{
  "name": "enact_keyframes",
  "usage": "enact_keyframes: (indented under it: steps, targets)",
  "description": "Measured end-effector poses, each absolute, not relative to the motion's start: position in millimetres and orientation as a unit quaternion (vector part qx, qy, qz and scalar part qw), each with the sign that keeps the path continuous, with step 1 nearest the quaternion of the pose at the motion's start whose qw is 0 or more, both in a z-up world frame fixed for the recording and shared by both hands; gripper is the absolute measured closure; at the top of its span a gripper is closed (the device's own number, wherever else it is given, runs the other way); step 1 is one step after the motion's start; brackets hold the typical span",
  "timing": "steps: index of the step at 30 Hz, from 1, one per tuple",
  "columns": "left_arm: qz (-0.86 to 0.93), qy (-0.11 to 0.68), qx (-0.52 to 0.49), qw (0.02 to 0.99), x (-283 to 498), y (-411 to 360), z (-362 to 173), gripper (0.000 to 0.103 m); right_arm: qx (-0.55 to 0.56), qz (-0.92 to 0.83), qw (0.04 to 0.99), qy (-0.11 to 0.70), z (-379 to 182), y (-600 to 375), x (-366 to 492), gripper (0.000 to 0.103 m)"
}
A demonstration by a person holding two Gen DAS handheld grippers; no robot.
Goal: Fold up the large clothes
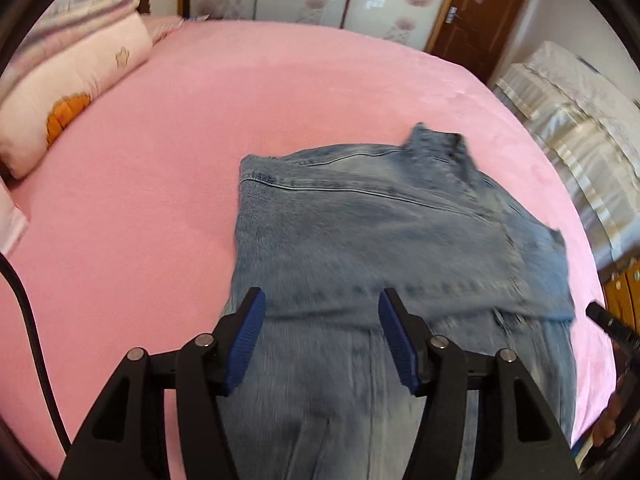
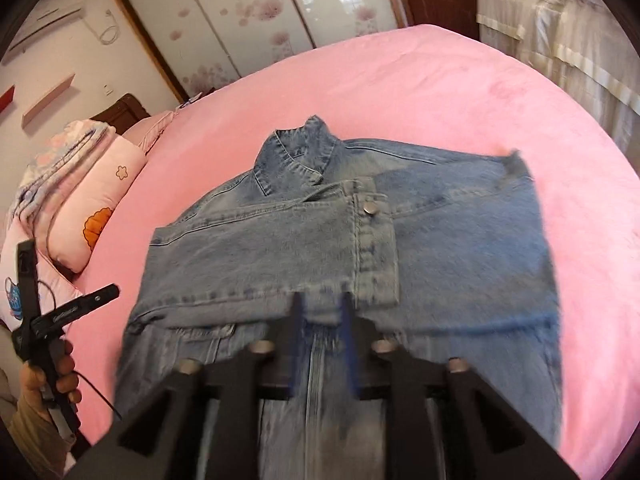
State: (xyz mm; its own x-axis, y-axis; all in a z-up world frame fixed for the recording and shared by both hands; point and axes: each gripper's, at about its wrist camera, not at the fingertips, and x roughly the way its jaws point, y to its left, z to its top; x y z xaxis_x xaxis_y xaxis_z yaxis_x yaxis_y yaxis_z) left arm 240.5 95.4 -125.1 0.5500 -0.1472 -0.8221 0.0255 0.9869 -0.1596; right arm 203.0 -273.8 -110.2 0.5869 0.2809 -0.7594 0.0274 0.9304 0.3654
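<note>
A light blue denim jacket (image 1: 380,240) lies on the pink bed (image 1: 200,140), its sleeves folded across the body and the collar (image 2: 304,152) at the far end. It also shows in the right wrist view (image 2: 280,248). My left gripper (image 1: 322,300) is open wide, hovering over the jacket's near part with nothing between its blue pads (image 1: 248,344). My right gripper (image 2: 322,304) is partly open with a narrow gap, above the folded sleeve's cuff (image 2: 376,248), empty and blurred by motion.
A rolled pink quilt and pillows (image 1: 68,92) sit at the bed's left end. A wardrobe with flowered sliding doors (image 2: 248,16) and a brown door (image 1: 480,8) stand behind. Covered furniture (image 1: 580,120) is on the right. The left handle and hand (image 2: 44,320) show in the right view.
</note>
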Motion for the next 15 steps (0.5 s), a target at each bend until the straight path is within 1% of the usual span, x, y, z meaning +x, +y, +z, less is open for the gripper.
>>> enact_keyframes:
  steps: [1, 7, 12, 15]
  targets:
    - [-0.05, 0.469, -0.059, 0.88, 231, 95, -118, 0.042, 0.179, 0.073, 0.876, 0.442, -103, -276, 193, 0.056]
    - [-0.049, 0.452, -0.031, 0.89, 150, 90, -74, 0.041, 0.181, 0.071, 0.888, 0.418, -67, -289, 128, 0.056]
    - [-0.051, 0.448, -0.027, 0.892, 95, 93, -65, 0.041, 0.179, 0.073, 0.893, 0.406, -52, -301, 73, 0.056]
    - [-0.052, 0.452, -0.029, 0.89, 74, 94, -71, 0.041, 0.172, 0.07, 0.894, 0.408, -55, -306, 49, 0.056]
